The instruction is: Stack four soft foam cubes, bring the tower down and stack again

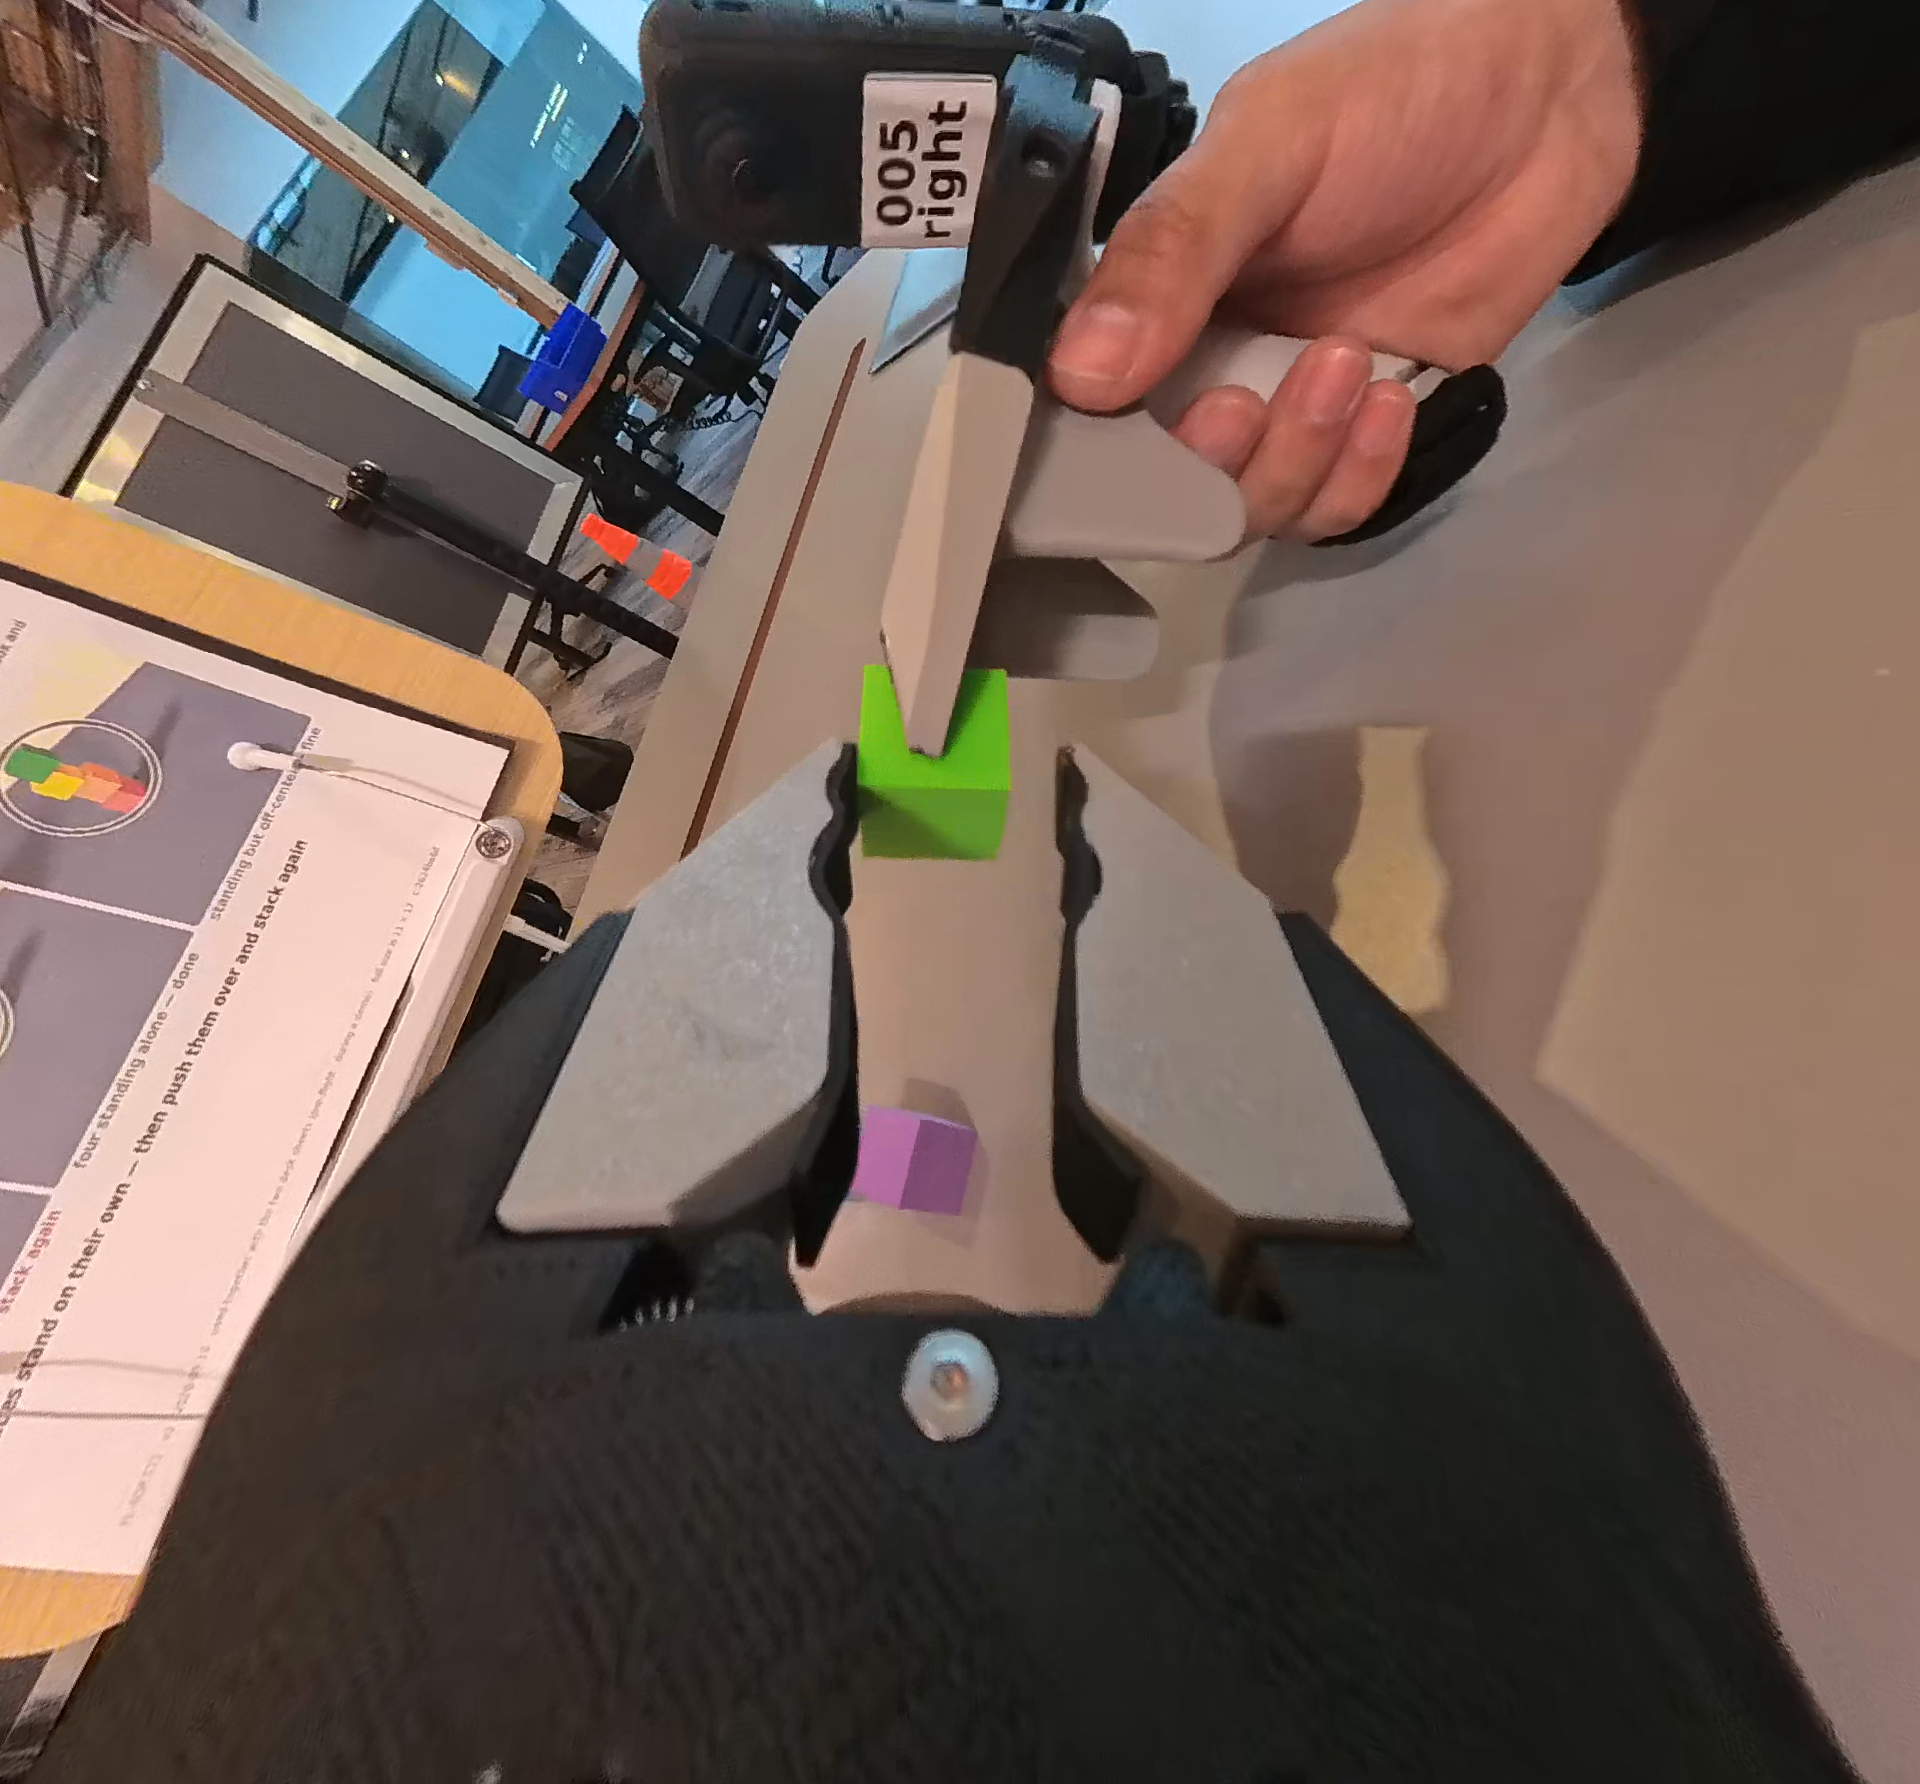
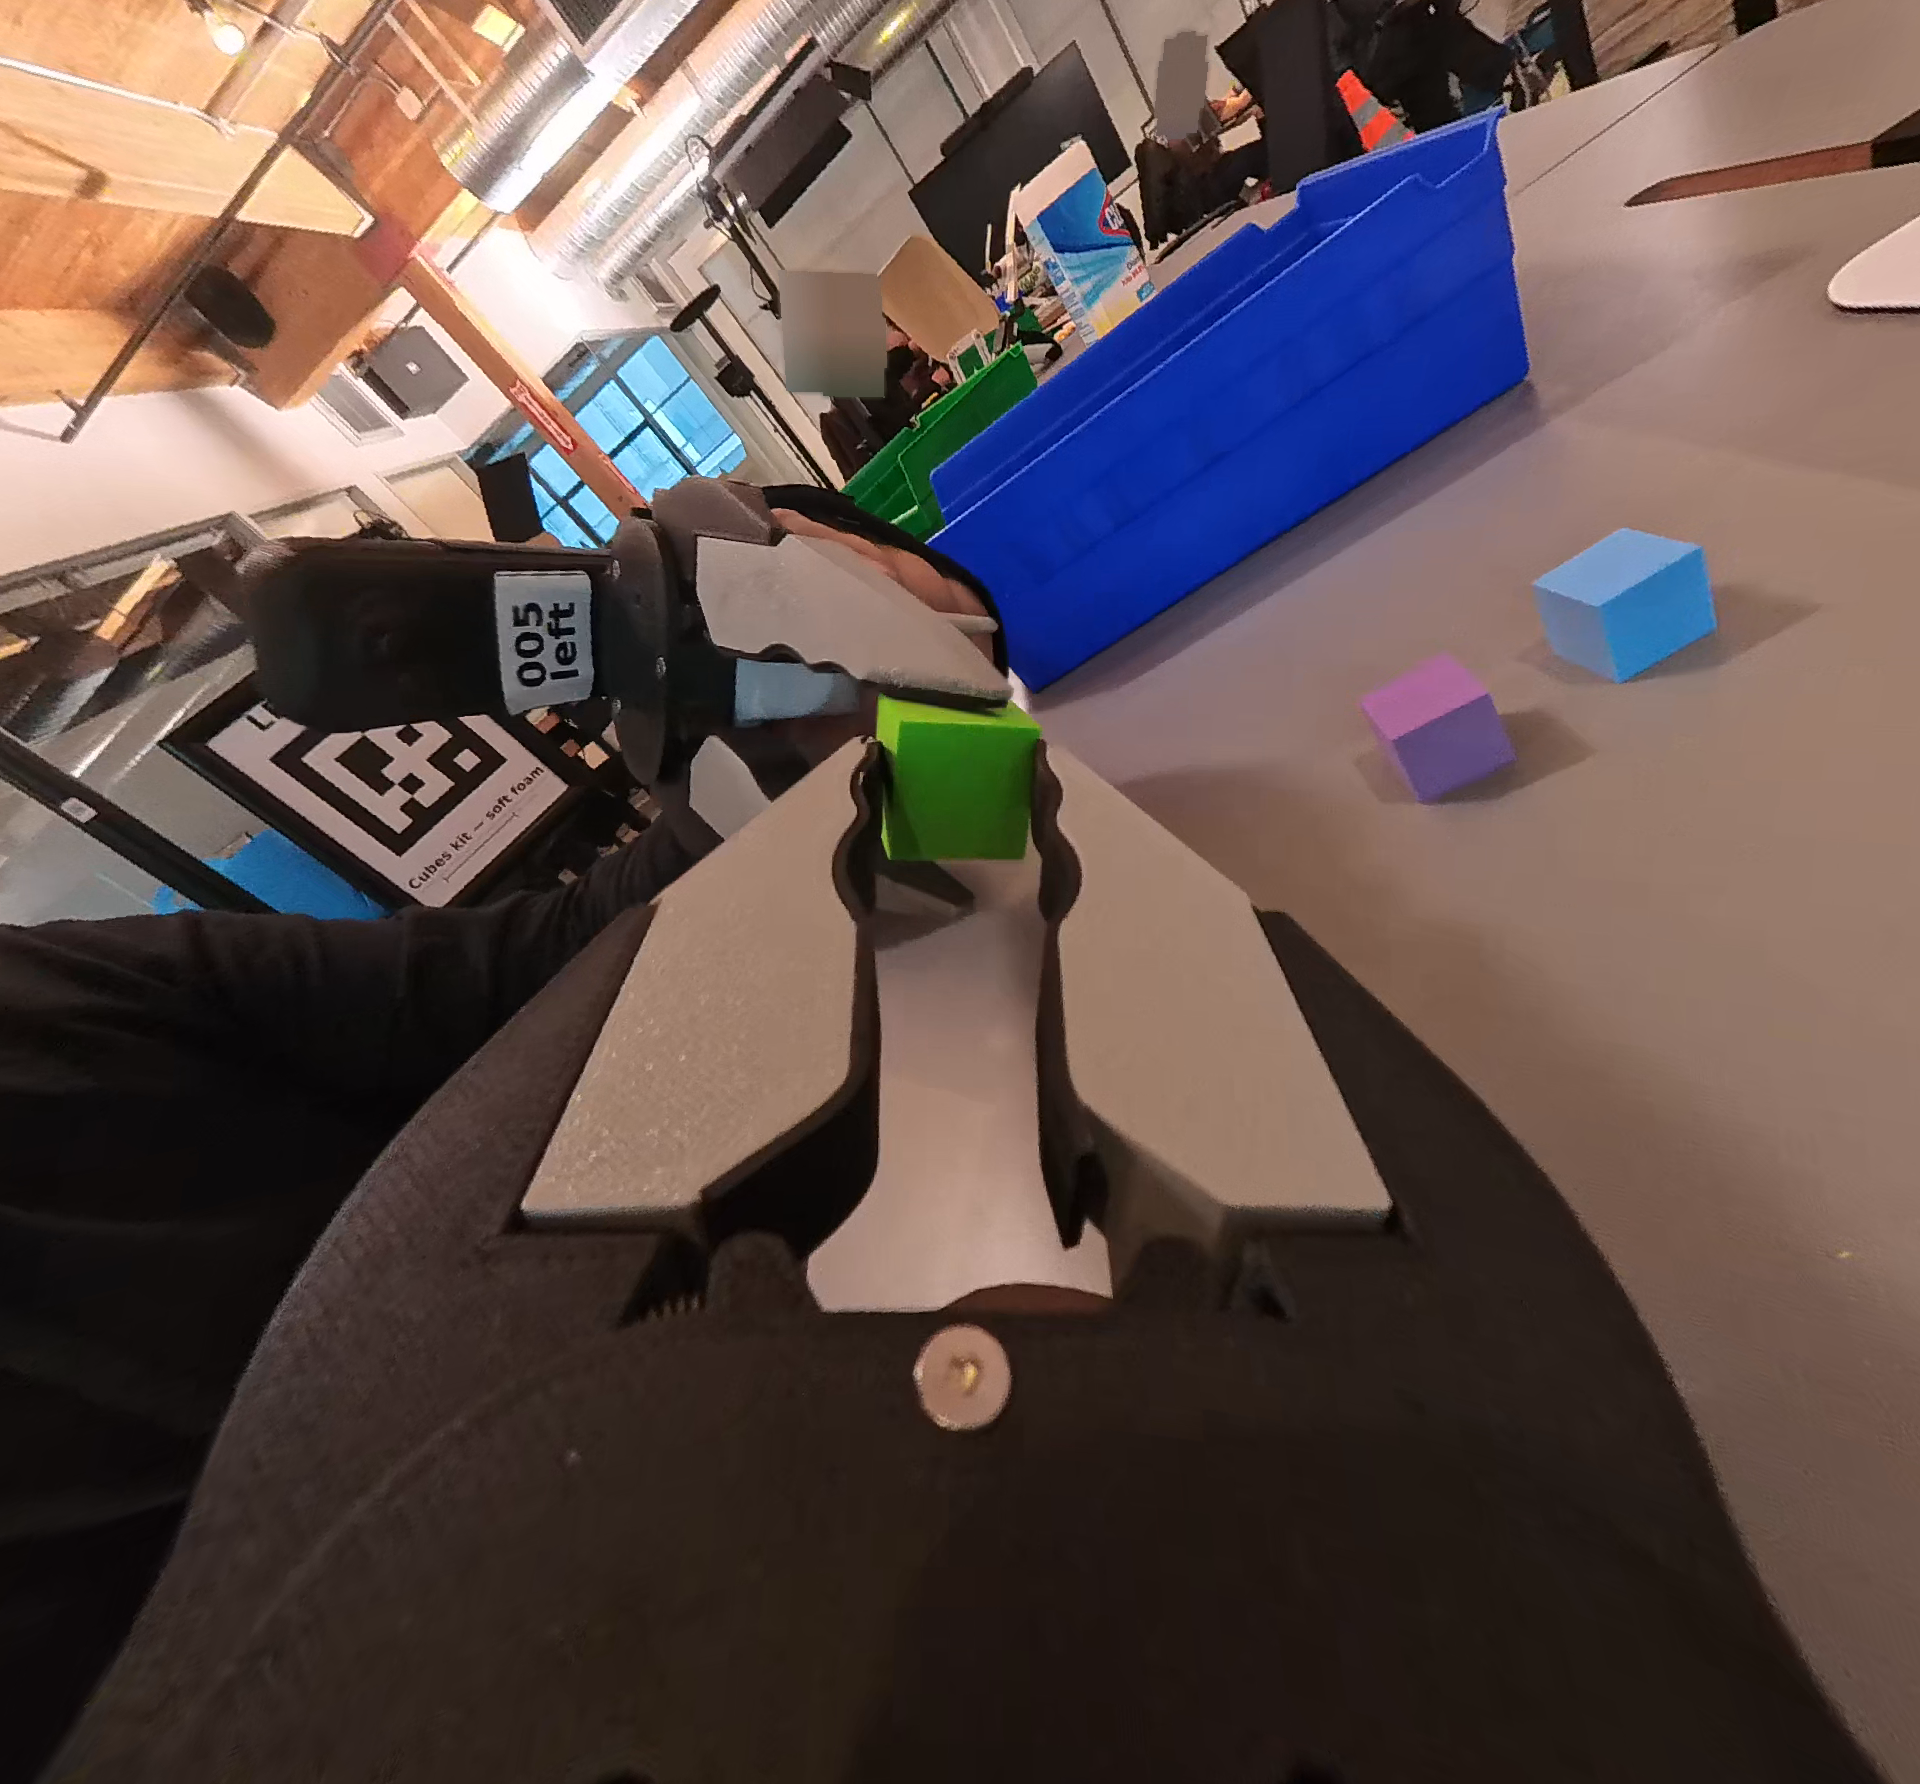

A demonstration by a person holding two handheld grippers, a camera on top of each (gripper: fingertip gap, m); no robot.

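A green foam cube (image 2: pixel 956 789) sits between the pads of my right gripper (image 2: pixel 956 773). Both pads press on its sides and it hangs above the grey table (image 2: pixel 1455 1007). In the left wrist view the green cube (image 1: pixel 935 799) stands between the fingers of my left gripper (image 1: pixel 956 768). It touches the left pad (image 1: pixel 836 799) only, with a clear gap on the other side, so that gripper is open. One left finger (image 2: pixel 883 654) lies across the cube's top. A purple cube (image 2: pixel 1439 726) and a blue cube (image 2: pixel 1626 607) lie apart on the table; the purple cube also shows below my left fingers (image 1: pixel 914 1163).
A blue bin (image 2: pixel 1247 446) stands behind the cubes, with green bins (image 2: pixel 935 425) beyond it. A printed sheet on a wooden board (image 1: pixel 260 955) lies at the left. A black-and-white marker card (image 2: pixel 395 778) stands behind the left gripper. A person's hand (image 1: pixel 1351 228) holds the right gripper. The tips of both grippers are at nearly the same place.
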